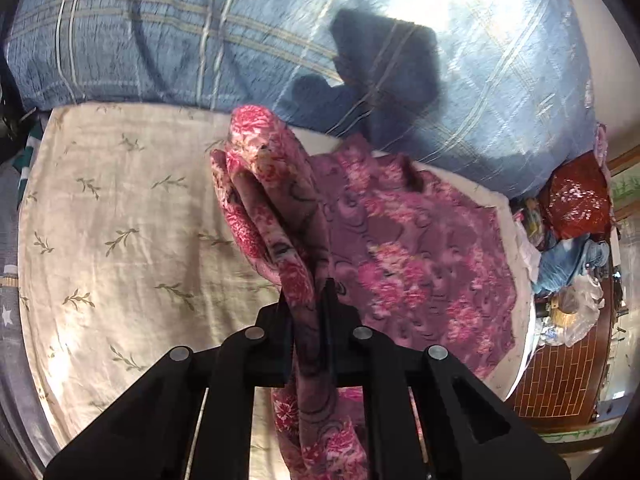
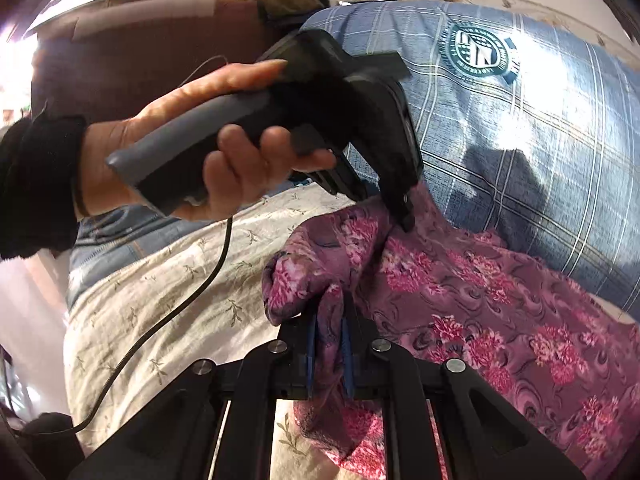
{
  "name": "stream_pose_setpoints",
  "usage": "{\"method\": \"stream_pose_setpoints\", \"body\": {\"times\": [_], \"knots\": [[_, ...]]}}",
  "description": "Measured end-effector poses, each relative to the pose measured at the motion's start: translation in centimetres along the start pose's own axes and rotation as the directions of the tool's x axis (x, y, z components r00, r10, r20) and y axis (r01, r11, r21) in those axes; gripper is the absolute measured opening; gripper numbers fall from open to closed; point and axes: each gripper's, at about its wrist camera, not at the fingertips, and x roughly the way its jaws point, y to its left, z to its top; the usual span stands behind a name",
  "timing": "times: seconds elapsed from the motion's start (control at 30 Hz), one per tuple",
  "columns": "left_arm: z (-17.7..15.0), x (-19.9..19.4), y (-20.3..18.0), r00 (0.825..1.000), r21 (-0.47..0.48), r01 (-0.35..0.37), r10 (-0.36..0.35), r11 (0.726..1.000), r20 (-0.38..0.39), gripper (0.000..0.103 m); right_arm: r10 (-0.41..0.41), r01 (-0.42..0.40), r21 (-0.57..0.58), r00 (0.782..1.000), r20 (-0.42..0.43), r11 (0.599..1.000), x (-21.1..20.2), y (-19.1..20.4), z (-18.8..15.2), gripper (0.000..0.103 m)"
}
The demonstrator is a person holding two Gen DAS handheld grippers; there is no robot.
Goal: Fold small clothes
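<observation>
Floral garment [image 1: 400, 248] on bedsheet [image 1: 120, 220], far edge against blue quilt [image 1: 240, 40]. My left gripper [image 1: 310, 304] and right gripper [image 2: 330, 320] both clamp bunched hem. Soft, light, probably slippery; hold corners.

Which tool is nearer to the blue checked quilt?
Left. The left tool pinches the floral garment beside the quilt; the right tool grips it farther away.

Bare cream sheet [image 1: 120, 240] is left open on the side of the floral garment [image 1: 420, 260] away from the clutter. Behind the garment, passage is blocked by the blue plaid quilt [image 1: 240, 40]. Beyond its far edge, bags and clutter [image 1: 572, 240] are piled.
</observation>
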Motion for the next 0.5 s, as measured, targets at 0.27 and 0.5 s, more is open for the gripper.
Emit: {"method": "stream_pose_setpoints", "body": {"times": [0.27, 0.5], "knots": [[1.0, -1.3, -7.1, 0.999, 0.066, 0.024, -0.027, 0.998, 0.041, 0.008, -0.007, -0.006, 0.190, 0.998, 0.068, 0.982, -5.8, -5.0, -0.2, 0.009], [1.9, 2.1, -15.1, 0.999, 0.135, 0.036, -0.040, 0.990, 0.021, 0.006, -0.056, 0.011, 0.393, 0.993, 0.105, 0.919, -10.5, -11.6, -2.7, 0.007]]}}
